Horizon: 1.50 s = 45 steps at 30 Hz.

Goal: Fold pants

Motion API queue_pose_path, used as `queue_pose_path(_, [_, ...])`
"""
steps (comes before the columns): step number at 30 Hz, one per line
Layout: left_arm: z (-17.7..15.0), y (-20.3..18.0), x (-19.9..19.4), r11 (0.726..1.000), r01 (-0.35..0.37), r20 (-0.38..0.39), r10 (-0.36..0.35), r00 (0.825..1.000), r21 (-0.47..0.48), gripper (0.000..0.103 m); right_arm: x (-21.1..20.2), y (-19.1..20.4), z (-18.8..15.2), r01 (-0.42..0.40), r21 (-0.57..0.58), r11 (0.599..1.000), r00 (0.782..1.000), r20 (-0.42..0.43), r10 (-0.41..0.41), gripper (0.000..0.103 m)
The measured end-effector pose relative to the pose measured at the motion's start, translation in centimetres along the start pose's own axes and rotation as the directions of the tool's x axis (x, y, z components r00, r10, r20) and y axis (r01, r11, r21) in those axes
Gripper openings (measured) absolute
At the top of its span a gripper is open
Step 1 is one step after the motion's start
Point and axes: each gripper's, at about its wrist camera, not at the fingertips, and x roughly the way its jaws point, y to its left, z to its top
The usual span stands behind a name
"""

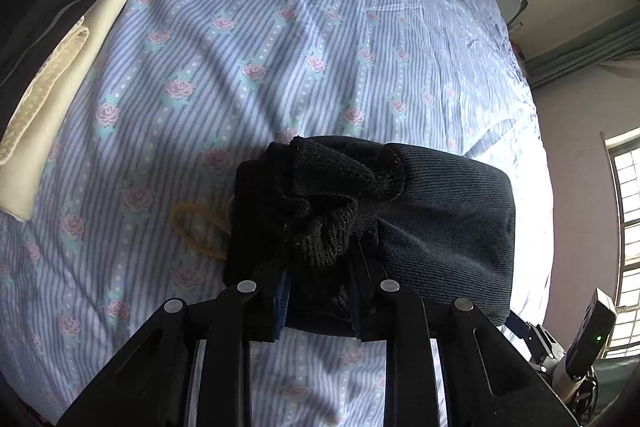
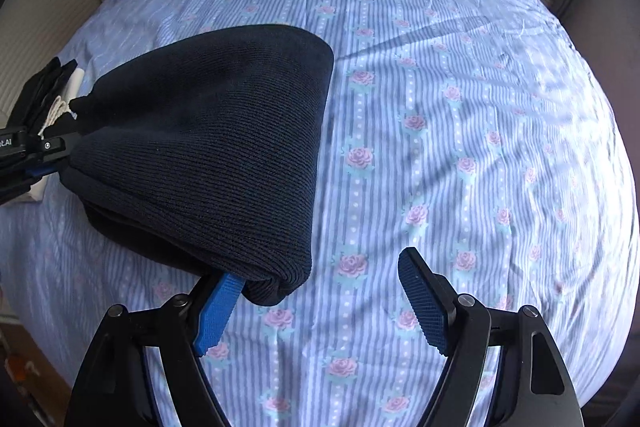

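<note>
My left gripper (image 1: 320,291) is clenched on the bunched end of the folded dark knit pants (image 2: 208,147), which lie on the floral striped bedsheet (image 2: 440,147); my right gripper (image 2: 320,291) is released beside their corner. Soft, limp, fairly thick: I would grip folded edges. Only "t.AI" is legible.

The left gripper (image 1: 320,291) clamps the bunched dark knit pants (image 1: 400,211) above the bedsheet (image 1: 280,47); folded clothes (image 1: 52,47) lie along its left edge.

Dark knit pants (image 2: 208,147) — folded; on bed
</note>
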Motion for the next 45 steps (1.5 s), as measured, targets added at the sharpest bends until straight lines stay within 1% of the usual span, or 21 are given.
queue_pose_path(4, [-1.0,1.1,0.2,1.0,-0.03,-0.006,0.03,1.0,-0.005,0.033,0.7,-0.5,-0.5,-0.058,0.027,0.998,0.996,-0.062,0.059,0.078])
queue_pose_path(6, [-1.1,1.5,0.1,0.999,-0.035,-0.007,0.035,0.999,-0.001,0.038,0.0,-0.6,-1.0,-0.106,0.034,0.994,0.991,-0.078,0.108,0.078])
queue_pose_path(7, [-1.2,1.5,0.1,0.999,-0.041,-0.008,0.041,0.999,0.007,0.044,-0.5,-0.5,-1.2,-0.132,0.032,0.991,0.988,-0.08,0.134,0.078])
queue_pose_path(10, [-1.3,1.1,-0.4,0.996,-0.067,-0.003,0.067,0.998,0.052,0.052,-3.3,-0.4,-1.6,-0.221,0.012,0.975,0.975,-0.024,0.222,0.078])
queue_pose_path(11, [-1.3,0.9,-0.7,0.995,-0.08,0.0,0.08,0.997,0.065,0.054,-4.2,-0.5,-1.4,-0.231,0.008,0.973,0.973,0.012,0.23,0.078])
queue_pose_path(13, [-1.3,0.5,-1.3,0.992,-0.089,0.003,0.089,0.996,0.088,0.056,-5.0,-1.0,-0.2,-0.216,0.011,0.976,0.974,0.075,0.215,0.078])
queue_pose_path(15, [-0.9,-0.1,-2.0,0.986,-0.112,0.011,0.112,0.994,0.124,0.058,-4.2,-1.9,1.6,-0.214,0.038,0.976,0.973,0.094,0.21,0.078])
queue_pose_path(17, [-0.5,-0.7,-3.0,0.98,-0.125,0.022,0.123,0.992,0.152,0.063,-2.0,-2.6,3.6,-0.256,0.066,0.964,0.965,0.07,0.252,0.078])
queue_pose_path(18, [-0.2,-0.9,-3.6,0.98,-0.116,0.03,0.112,0.993,0.165,0.064,-1.0,-2.8,4.3,-0.263,0.072,0.962,0.964,0.054,0.26,0.078])
queue_pose_path(20, [0.4,-1.2,-4.7,0.98,-0.093,0.054,0.084,0.995,0.178,0.074,0.5,-2.8,5.2,-0.256,0.073,0.964,0.967,0.033,0.254,0.078])
queue_pose_path(22, [1.0,-1.2,-5.0,0.982,-0.051,0.058,0.041,0.997,0.181,0.081,1.3,-2.8,5.7,-0.279,0.078,0.957,0.96,0.026,0.277,0.078])
queue_pose_path(25, [2.0,-1.3,-3.3,0.989,0.022,-0.002,-0.021,1.0,0.147,0.082,1.8,-2.6,5.7,-0.292,0.091,0.952,0.956,0.026,0.291,0.078])
queue_pose_path(26, [2.2,-1.2,-2.4,0.991,0.033,-0.024,-0.03,0.999,0.133,0.082,1.9,-2.5,5.7,-0.295,0.096,0.951,0.956,0.026,0.294,0.078])
queue_pose_path(27, [2.2,-1.4,-1.4,0.992,0.03,-0.047,-0.024,0.999,0.12,0.082,2.1,-2.4,5.7,-0.299,0.102,0.949,0.954,0.023,0.298,0.078])
queue_pose_path(30, [2.2,-1.0,1.3,0.994,-0.015,-0.1,0.026,0.995,0.11,0.082,2.8,-2.3,5.6,-0.314,0.123,0.941,0.949,0.005,0.316,0.078])
queue_pose_path(32, [2.1,-0.5,2.4,0.994,-0.025,-0.102,0.036,0.994,0.108,0.085,3.3,-2.2,5.5,-0.324,0.136,0.936,0.945,-0.003,0.328,0.078])
queue_pose_path(35, [2.1,1.0,3.5,0.998,0.038,-0.122,-0.033,0.992,0.045,0.086,4.4,-1.8,5.5,-0.337,0.144,0.93,0.939,-0.025,0.344,0.078])
queue_pose_path(38, [1.9,2.3,4.8,0.996,0.094,-0.135,-0.094,0.986,-0.01,0.087,5.8,-1.4,5.5,-0.341,0.15,0.928,0.935,-0.045,0.351,0.079])
queue_pose_path(40, [1.7,3.0,5.5,0.992,0.123,-0.134,-0.128,0.983,-0.041,0.087,6.8,-1.4,5.5,-0.353,0.172,0.919,0.929,-0.054,0.367,0.079])
queue_pose_path(42, [1.4,3.6,6.1,0.982,0.161,-0.127,-0.173,0.977,-0.098,0.085,7.7,-1.2,5.6,-0.358,0.188,0.914,0.925,-0.063,0.375,0.079])
queue_pose_path(45, [0.9,3.7,6.0,0.977,0.165,-0.099,-0.179,0.979,-0.136,0.08,8.4,-1.2,5.6,-0.359,0.206,0.91,0.923,-0.065,0.379,0.079])
